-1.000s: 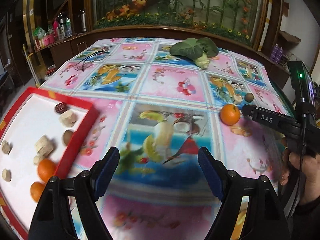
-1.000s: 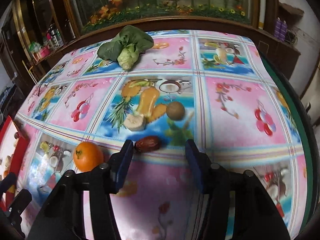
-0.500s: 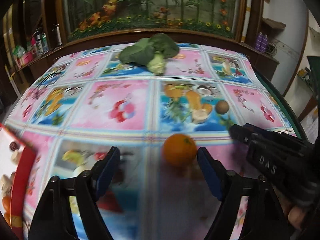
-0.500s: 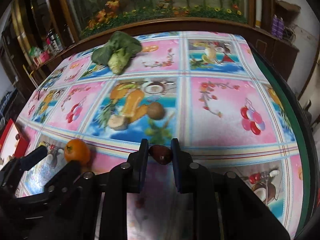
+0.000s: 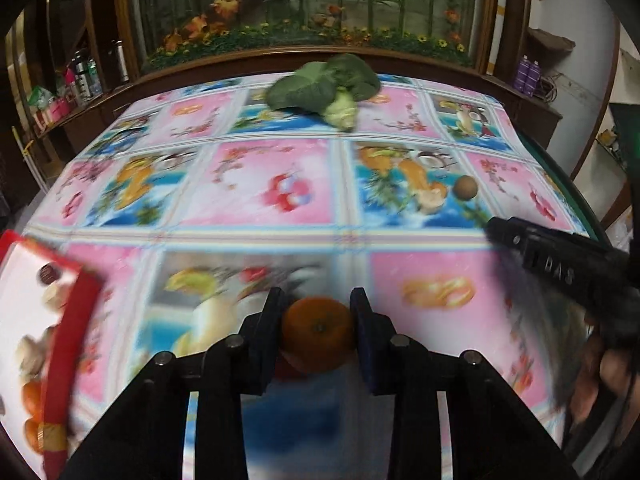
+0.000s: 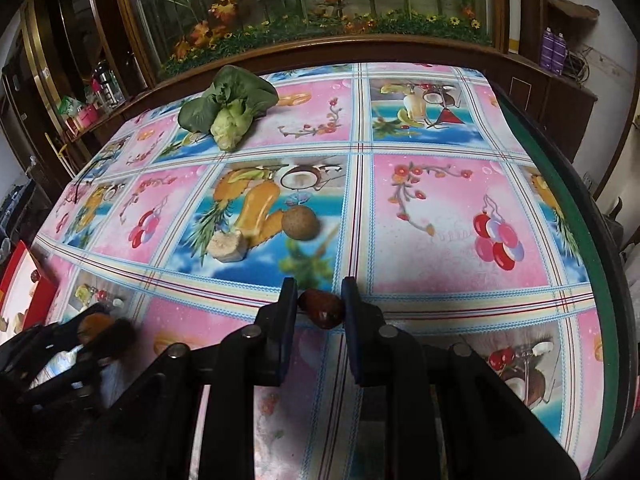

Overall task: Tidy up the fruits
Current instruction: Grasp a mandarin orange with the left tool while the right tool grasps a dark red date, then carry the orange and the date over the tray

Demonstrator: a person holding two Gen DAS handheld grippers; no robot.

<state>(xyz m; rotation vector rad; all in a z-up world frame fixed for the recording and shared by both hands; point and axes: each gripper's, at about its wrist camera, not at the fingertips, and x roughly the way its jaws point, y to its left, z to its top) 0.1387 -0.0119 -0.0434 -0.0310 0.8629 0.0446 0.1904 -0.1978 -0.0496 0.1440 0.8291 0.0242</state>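
My left gripper (image 5: 318,332) is shut on an orange (image 5: 318,334) just above the fruit-print tablecloth. My right gripper (image 6: 320,312) is shut on a dark red date (image 6: 323,313); it also shows at the right of the left wrist view (image 5: 560,268). The left gripper with its orange shows blurred at the lower left of the right wrist view (image 6: 100,328). A red-rimmed white tray (image 5: 68,320) at the left holds oranges (image 5: 34,436), pale chunks and a date. A brown round fruit (image 6: 301,222) and a pale chunk (image 6: 228,246) lie on the cloth ahead.
A leafy green vegetable (image 6: 230,108) lies at the far side of the table. The table's dark green edge (image 6: 568,208) runs down the right. A wooden cabinet with a flower display (image 5: 304,4) stands behind the table, with bottles (image 5: 86,74) on a shelf at left.
My left gripper moved onto the orange and closed on it. My right gripper closed on the date about half a second ago and holds it still.
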